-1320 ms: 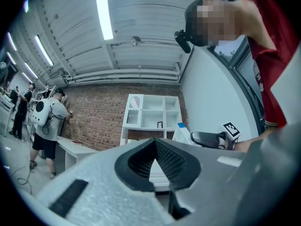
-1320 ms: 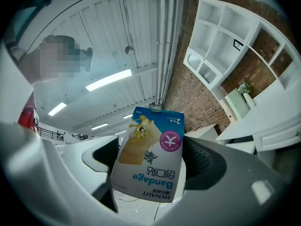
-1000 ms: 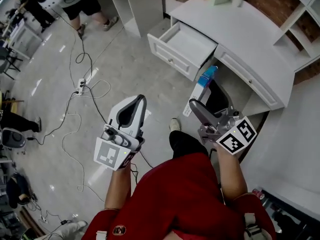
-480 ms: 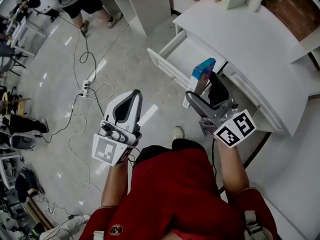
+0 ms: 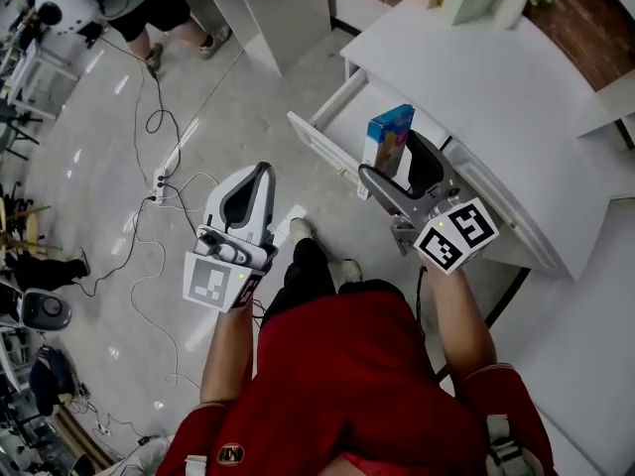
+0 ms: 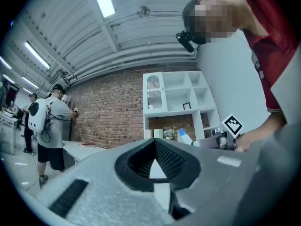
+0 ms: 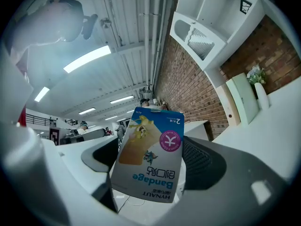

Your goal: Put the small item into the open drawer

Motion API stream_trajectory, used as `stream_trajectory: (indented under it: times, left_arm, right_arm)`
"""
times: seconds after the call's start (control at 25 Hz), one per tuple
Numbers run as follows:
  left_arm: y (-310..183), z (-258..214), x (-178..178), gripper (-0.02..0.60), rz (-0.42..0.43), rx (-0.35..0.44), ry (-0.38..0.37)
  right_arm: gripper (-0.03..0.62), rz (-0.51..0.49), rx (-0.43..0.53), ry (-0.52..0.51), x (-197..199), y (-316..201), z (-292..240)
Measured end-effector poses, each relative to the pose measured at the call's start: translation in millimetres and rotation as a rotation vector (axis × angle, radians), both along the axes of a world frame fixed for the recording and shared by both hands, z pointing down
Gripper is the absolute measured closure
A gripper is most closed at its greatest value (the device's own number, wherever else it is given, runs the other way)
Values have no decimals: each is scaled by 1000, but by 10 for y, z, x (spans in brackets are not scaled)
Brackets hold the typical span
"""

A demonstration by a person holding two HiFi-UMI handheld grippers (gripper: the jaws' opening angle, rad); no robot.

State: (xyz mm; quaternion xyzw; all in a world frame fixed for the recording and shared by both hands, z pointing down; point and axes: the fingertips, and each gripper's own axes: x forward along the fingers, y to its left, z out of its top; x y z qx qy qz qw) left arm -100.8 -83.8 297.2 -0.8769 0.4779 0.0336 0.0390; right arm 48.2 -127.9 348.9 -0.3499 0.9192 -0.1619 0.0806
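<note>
A white desk (image 5: 516, 97) fills the 2 o'clock area, its open drawer (image 5: 332, 132) at 12 o'clock. Left gripper (image 5: 258, 172), toward 9 o'clock, is clenched on nothing. Right gripper (image 5: 394, 164) grasps a bandage box (image 5: 388, 135) over the drawer.

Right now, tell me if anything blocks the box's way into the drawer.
Nothing visible does. The right gripper holds the box by the open drawer, and the part of the drawer that shows is bare.

head: overhead, steeply down | gripper views: close, upward, share brick wall (image 6: 108, 112)
</note>
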Motion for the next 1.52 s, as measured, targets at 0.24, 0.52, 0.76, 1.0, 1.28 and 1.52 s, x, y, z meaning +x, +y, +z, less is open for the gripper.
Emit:
stream_trajectory:
  times: [0.24, 0.52, 0.76, 1.0, 1.28, 1.52]
  left_arm:
    - [-608, 113, -254, 580, 62, 9, 37]
    - [-1415, 282, -623, 580, 140, -16, 55]
    - [-1853, 427, -847, 580, 184, -41, 70]
    - [-2132, 542, -902, 580, 157, -57, 77]
    - [-2371, 706, -881, 580, 75, -107, 94]
    - [-2436, 796, -799, 580, 29, -132, 65]
  right_arm:
    - [157, 48, -47, 111, -339, -529, 303]
    - [157, 102, -159, 209, -625, -1254, 774]
    - [157, 120, -222, 307, -798, -1657, 1144]
    - [157, 77, -284, 442, -775, -1895, 1616]
    - [157, 6, -395, 586, -705, -2041, 2305]
    - [157, -62, -508, 670, -651, -2075, 2939]
